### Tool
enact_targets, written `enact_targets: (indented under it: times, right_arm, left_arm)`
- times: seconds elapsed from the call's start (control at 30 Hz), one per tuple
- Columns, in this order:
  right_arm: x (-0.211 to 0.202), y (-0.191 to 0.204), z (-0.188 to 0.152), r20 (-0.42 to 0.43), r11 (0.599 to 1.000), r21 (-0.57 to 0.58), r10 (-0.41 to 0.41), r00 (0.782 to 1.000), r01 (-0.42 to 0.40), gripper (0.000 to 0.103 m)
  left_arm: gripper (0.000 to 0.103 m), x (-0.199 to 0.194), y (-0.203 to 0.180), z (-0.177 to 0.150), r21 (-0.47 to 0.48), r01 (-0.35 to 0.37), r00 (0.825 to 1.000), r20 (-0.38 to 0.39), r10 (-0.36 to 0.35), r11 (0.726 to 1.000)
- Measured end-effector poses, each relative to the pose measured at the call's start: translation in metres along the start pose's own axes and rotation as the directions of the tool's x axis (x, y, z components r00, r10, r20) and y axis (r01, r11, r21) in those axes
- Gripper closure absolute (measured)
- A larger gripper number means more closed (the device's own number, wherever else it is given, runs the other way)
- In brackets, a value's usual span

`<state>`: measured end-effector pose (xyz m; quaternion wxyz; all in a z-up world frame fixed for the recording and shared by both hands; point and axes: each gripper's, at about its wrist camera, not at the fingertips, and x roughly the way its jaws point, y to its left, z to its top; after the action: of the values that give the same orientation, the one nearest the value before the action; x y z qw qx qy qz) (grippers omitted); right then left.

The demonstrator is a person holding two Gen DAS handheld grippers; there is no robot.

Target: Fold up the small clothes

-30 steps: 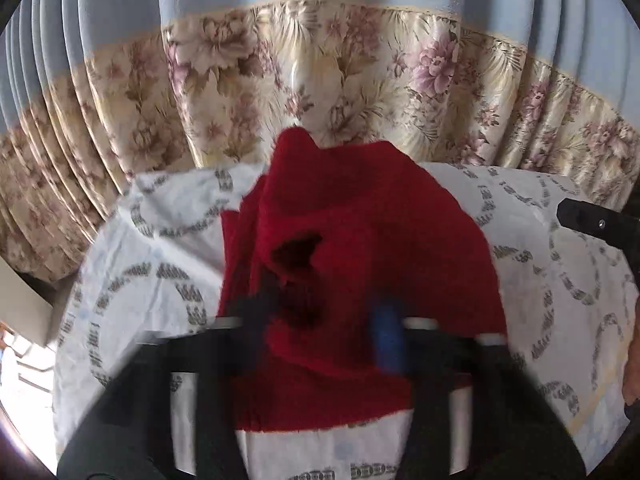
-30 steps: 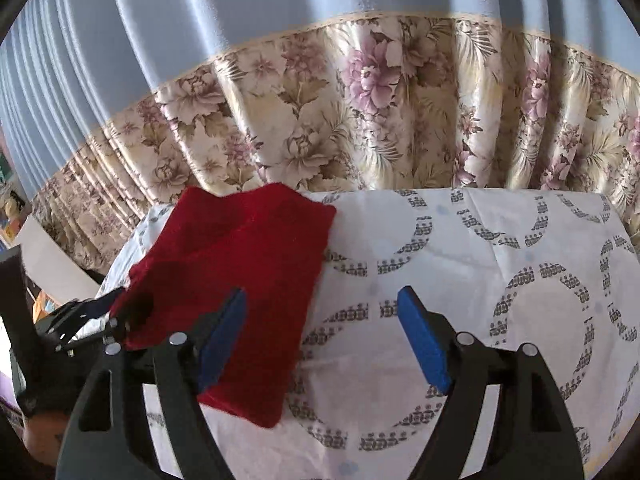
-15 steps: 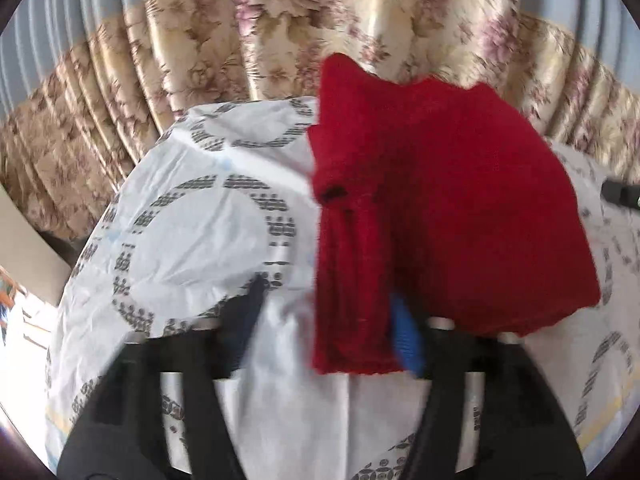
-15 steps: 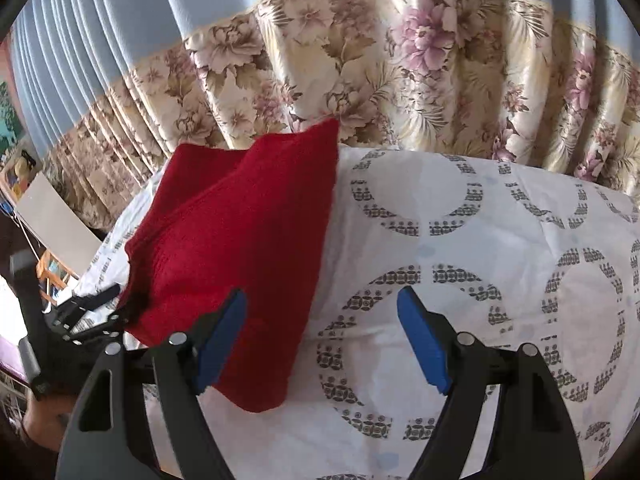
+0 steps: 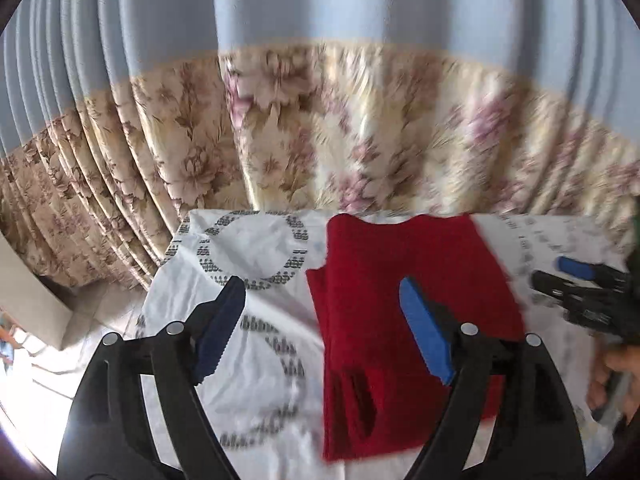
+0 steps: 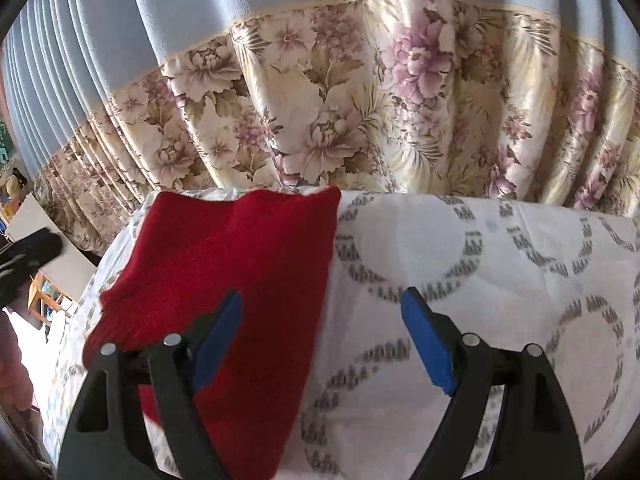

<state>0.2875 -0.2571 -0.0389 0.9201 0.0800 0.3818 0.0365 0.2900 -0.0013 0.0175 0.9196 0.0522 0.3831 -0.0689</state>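
Left gripper just opened, empty, beside folded red garment.

The left gripper points down at a slant, its jaws just having opened wide, with nothing pinched between the blue pads. The right gripper tilts down likewise, jaws spread and empty. In the left wrist view a hand shows at the right edge behind the right gripper's tips
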Motion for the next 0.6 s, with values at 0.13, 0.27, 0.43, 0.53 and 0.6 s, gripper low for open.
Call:
enact_targets:
  times: [0.13,0.27,0.43,0.53,0.6]
  right_arm:
    - [0.027,0.004,0.014,-0.021,1.000,0.010,-0.005,1.000,0.005,0.021]
    - [0.047,0.010,0.016,-0.057,1.000,0.003,-0.002,0.998,0.002,0.021]
    - [0.054,0.014,0.011,-0.068,1.000,-0.007,0.011,0.998,-0.012,0.021]
    - [0.051,0.019,0.010,-0.053,1.000,-0.013,0.019,0.998,-0.020,0.019]
    - [0.050,0.024,0.009,-0.052,1.000,-0.022,0.015,0.999,-0.016,0.019]
  left_arm:
    - [0.023,0.060,-0.015,0.008,0.042,-0.037,0.997,-0.065,0.040,0.998]
    - [0.037,0.092,-0.017,0.004,0.038,-0.008,0.994,-0.105,0.012,0.999]
    - [0.091,0.098,0.002,0.003,0.010,-0.037,0.997,-0.064,0.037,0.999]
    - [0.089,0.114,-0.001,-0.006,0.086,-0.087,0.991,-0.094,0.095,0.992]
    - [0.087,0.126,-0.010,-0.024,0.163,-0.140,0.985,-0.077,0.154,0.977]
